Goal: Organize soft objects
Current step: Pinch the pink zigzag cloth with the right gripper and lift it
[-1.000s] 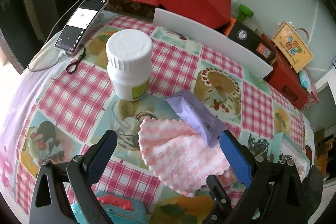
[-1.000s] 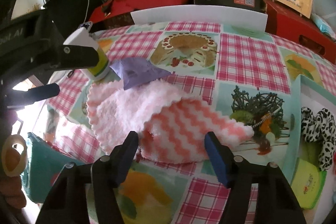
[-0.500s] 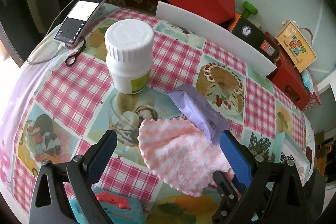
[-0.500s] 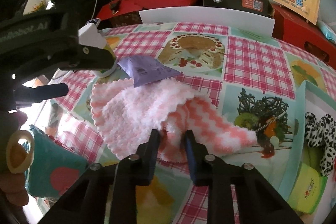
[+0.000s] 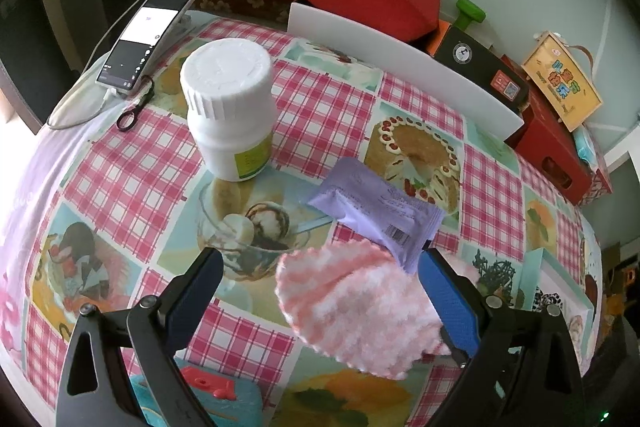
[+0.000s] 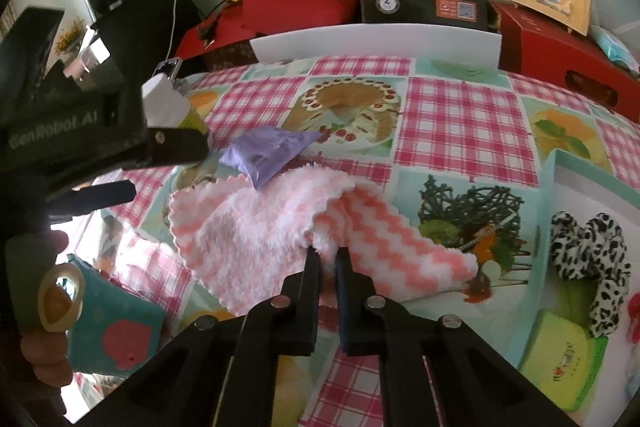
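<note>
The right tongs (image 6: pixel 329 259) have just been closing and are now clenched on a bunched fold of the pink cloth (image 6: pixel 256 227) at lower centre of the right view. The cloth's long axis runs from there toward the left, under the purple packet (image 6: pixel 268 151). The left tongs (image 5: pixel 320 291) hang released over its far end, pads clear. The teal box (image 6: pixel 556 195) lies at right, nearer the right hand.

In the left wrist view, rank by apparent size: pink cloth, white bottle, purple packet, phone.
1. Pink cloth, partly hidden by the gripper finger.
2. White bottle, close to the cloth; nearness makes this unsure.
3. Purple packet.
4. Phone, farthest away.
</note>
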`<move>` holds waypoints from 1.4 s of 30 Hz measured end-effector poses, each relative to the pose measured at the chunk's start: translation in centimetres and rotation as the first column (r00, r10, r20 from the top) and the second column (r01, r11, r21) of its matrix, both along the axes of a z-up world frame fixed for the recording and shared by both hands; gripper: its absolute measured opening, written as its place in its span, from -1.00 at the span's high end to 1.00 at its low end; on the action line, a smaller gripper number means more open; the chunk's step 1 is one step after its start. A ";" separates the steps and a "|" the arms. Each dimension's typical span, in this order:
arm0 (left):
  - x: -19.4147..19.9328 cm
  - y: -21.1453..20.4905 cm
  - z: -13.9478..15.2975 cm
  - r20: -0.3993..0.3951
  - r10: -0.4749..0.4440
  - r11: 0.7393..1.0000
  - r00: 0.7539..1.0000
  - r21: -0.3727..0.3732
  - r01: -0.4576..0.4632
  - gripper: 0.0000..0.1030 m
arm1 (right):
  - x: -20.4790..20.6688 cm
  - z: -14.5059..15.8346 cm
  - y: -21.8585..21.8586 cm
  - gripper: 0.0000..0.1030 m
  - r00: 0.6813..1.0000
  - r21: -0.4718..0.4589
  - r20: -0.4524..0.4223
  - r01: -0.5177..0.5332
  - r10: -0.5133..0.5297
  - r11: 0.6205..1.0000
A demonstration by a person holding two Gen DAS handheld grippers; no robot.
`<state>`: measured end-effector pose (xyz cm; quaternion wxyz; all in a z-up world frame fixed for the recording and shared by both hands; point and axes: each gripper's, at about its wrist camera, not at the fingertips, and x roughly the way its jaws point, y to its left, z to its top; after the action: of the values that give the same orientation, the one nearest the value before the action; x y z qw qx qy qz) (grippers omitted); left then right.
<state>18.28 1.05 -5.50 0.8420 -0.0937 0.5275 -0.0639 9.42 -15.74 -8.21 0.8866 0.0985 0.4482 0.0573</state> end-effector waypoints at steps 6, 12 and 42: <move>0.1 -0.5 0.0 0.014 -0.010 1.000 1.000 -0.009 0.010 -0.90 | -0.5 1.1 -1.8 0.86 0.998 0.030 0.031 0.050 -0.051 0.998; 0.2 -1.2 -0.3 0.016 -0.030 0.999 0.999 -0.019 0.030 -0.90 | -1.2 2.6 -3.4 0.87 0.992 0.046 0.080 0.089 -0.093 0.995; 2.2 -6.5 -2.2 0.094 -0.157 0.983 0.983 0.112 0.146 -0.90 | -6.5 5.8 -15.9 0.87 0.887 0.105 0.158 0.422 -0.434 0.901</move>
<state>20.50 -5.40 -7.73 0.8644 -0.0057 0.4917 -0.1049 2.90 -31.68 -2.44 0.9099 0.2195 0.3326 -0.1156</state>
